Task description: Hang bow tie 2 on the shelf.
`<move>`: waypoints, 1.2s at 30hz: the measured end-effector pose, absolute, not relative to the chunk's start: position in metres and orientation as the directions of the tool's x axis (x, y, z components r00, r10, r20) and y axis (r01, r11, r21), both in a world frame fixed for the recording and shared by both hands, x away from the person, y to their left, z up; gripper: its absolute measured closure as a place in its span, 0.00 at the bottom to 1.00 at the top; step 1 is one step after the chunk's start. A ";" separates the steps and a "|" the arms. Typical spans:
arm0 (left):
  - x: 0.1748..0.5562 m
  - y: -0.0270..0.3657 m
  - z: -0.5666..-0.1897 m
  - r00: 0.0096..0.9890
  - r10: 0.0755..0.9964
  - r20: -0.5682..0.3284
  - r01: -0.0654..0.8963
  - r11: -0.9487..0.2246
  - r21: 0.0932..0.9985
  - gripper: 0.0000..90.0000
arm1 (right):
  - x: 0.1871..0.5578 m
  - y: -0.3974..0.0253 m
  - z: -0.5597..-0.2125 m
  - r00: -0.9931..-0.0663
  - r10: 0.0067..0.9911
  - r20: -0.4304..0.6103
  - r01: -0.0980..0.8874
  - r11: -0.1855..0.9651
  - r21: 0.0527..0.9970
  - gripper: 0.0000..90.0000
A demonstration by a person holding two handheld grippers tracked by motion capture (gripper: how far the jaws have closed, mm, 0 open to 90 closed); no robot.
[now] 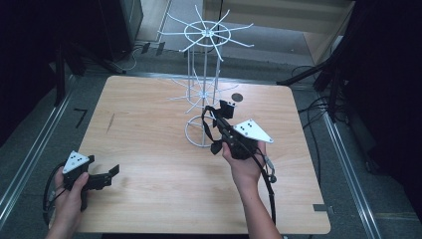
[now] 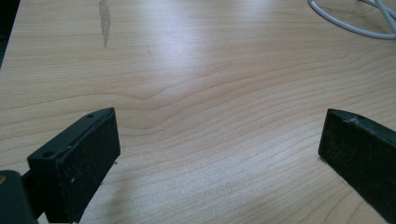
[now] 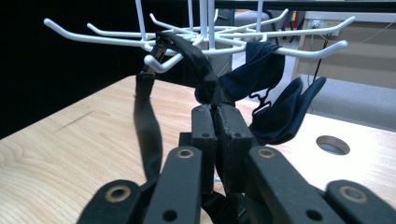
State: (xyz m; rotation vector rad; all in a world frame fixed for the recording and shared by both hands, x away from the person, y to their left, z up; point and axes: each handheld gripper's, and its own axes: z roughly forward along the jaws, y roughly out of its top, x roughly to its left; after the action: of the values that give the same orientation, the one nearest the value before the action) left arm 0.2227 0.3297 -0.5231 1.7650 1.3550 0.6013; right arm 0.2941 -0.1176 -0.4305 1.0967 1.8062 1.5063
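Black fabric strap (image 1: 215,124) hangs at the white wire rack (image 1: 204,89), mid-table, pinched by the right gripper (image 1: 226,117). Left gripper (image 1: 112,173) low at near left. Left gripper view: jaws wide apart over bare wooden table (image 2: 196,93). Right gripper view: jaws clamped on strap (image 3: 205,79), draped over a rack hook (image 3: 159,63).

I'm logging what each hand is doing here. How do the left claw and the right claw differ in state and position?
The left claw is open with nothing between its jaws; the right claw is shut on a dark strap. The left claw sits low over the table near its left front corner; the right claw is raised at the white rack, its strap looped over a lower hook. Both are black, hand-held, with grey plates on top.
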 end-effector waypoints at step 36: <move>0.223 0.329 -0.523 0.312 0.944 -0.106 0.559 -0.093 0.824 0.00 | 0.282 -0.149 -0.461 -0.446 0.880 0.162 0.373 0.018 0.928 0.27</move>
State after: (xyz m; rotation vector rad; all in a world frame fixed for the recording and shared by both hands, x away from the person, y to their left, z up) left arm 0.2230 0.3294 -0.5232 1.7658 1.3535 0.5965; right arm 0.2816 -0.1488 -0.4610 1.2759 1.8337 1.4283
